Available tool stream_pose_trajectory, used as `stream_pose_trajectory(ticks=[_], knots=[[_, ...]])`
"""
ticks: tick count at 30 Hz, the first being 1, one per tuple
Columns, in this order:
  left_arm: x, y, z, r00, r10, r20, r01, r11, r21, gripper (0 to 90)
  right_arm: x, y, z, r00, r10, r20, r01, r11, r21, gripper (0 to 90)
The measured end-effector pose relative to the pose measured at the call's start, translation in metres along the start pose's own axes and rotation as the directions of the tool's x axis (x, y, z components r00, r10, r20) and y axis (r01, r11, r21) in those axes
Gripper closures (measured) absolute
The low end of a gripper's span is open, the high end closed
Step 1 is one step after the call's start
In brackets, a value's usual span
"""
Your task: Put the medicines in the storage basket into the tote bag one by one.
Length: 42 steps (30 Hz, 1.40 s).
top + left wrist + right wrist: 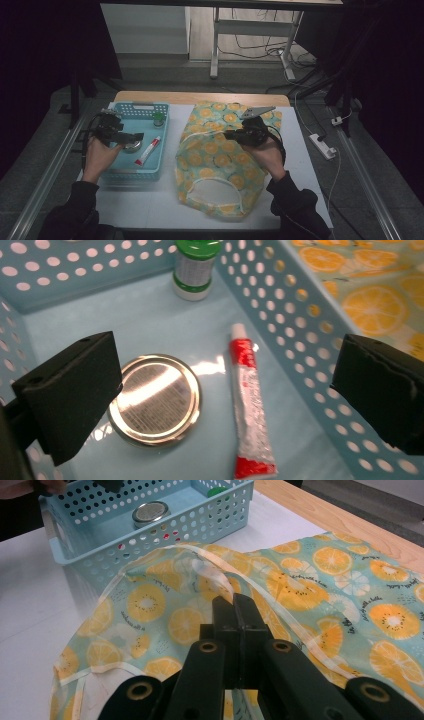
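A light blue perforated basket [131, 175] stands at the table's left. In it lie a round metal tin [155, 400], a red and white tube [247, 405] and, at the far end, an upright green-capped bottle [194, 267]. My left gripper [227, 390] hangs open over the basket, with one jaw beside the tin and the other above the basket's right wall. An orange-print fabric bag [220, 167] lies in the middle, its mouth towards the person. My right gripper [233, 600] is shut on the bag's upper layer, which bulges upward there.
A white mat covers the table, and a wooden strip [200, 97] runs along the far edge. On the floor to the right lie a power strip [322, 145] and cables. Metal rails run along both sides, and desk legs [215, 50] stand beyond the table.
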<state>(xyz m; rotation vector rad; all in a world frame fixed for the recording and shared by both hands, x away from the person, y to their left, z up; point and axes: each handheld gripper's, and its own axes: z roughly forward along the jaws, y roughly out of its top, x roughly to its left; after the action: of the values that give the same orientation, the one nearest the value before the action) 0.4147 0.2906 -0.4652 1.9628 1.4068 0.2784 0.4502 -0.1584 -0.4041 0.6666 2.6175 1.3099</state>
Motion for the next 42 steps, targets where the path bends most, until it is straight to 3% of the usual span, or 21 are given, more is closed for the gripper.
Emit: stream_pose_trajectory(ticks=[4,11,16,18,21,24,26,31,33,38,41,42], knots=[[0.007,0.003,0.013,1.0000,0.001,-0.006,-0.001,0.9985,0.054,0.0,0.000,0.000,0.001,1.0000,-0.003,-0.002,0.003,1.0000,0.004,90.0],[0.018,0.006,0.035,0.9998,-0.012,-0.018,0.013,0.9971,0.075,0.0,0.000,-0.001,0.001,1.0000,-0.004,-0.007,0.005,1.0000,0.008,90.0],[0.023,0.008,0.048,0.9992,-0.012,-0.038,0.017,0.9921,0.125,0.0,0.000,-0.001,-0.001,1.0000,-0.003,-0.006,0.003,1.0000,0.005,90.0],[0.025,0.007,0.054,0.9993,-0.013,-0.036,0.018,0.9876,0.156,0.0,0.000,-0.001,-0.002,1.0000,-0.004,-0.005,0.004,1.0000,0.002,90.0],[0.027,0.004,0.060,0.9980,-0.027,-0.057,0.038,0.9801,0.195,0.0,-0.001,-0.001,-0.003,1.0000,-0.003,-0.004,0.003,1.0000,0.000,90.0],[0.024,0.003,0.065,0.9957,-0.015,-0.091,0.036,0.9724,0.230,0.0,-0.001,-0.002,-0.003,1.0000,-0.002,-0.005,0.002,1.0000,0.002,90.0],[0.024,0.003,0.068,0.9958,-0.025,-0.088,0.048,0.9636,0.263,0.0,-0.001,-0.002,-0.003,1.0000,-0.001,-0.005,0.001,1.0000,0.002,90.0],[0.021,0.004,0.072,0.9917,-0.020,-0.127,0.060,0.9463,0.318,0.3,0.000,-0.002,-0.003,1.0000,-0.002,-0.005,0.002,1.0000,0.001,90.0],[0.020,0.004,0.071,0.9873,-0.032,-0.155,0.084,0.9375,0.338,4.1,-0.001,-0.002,-0.003,1.0000,-0.001,-0.007,0.001,1.0000,0.002,90.0],[0.019,0.005,0.070,0.9820,-0.053,-0.181,0.118,0.9232,0.366,9.7,-0.001,-0.002,-0.003,1.0000,-0.001,-0.007,0.001,1.0000,0.004,90.0],[0.019,0.003,0.071,0.9792,-0.041,-0.199,0.118,0.9119,0.393,17.9,-0.001,-0.002,-0.003,1.0000,-0.001,-0.007,0.001,1.0000,0.004,90.0],[0.018,0.003,0.071,0.9794,-0.035,-0.199,0.113,0.9116,0.395,19.3,-0.001,-0.002,-0.002,1.0000,0.000,-0.007,0.000,1.0000,0.005,90.0]])
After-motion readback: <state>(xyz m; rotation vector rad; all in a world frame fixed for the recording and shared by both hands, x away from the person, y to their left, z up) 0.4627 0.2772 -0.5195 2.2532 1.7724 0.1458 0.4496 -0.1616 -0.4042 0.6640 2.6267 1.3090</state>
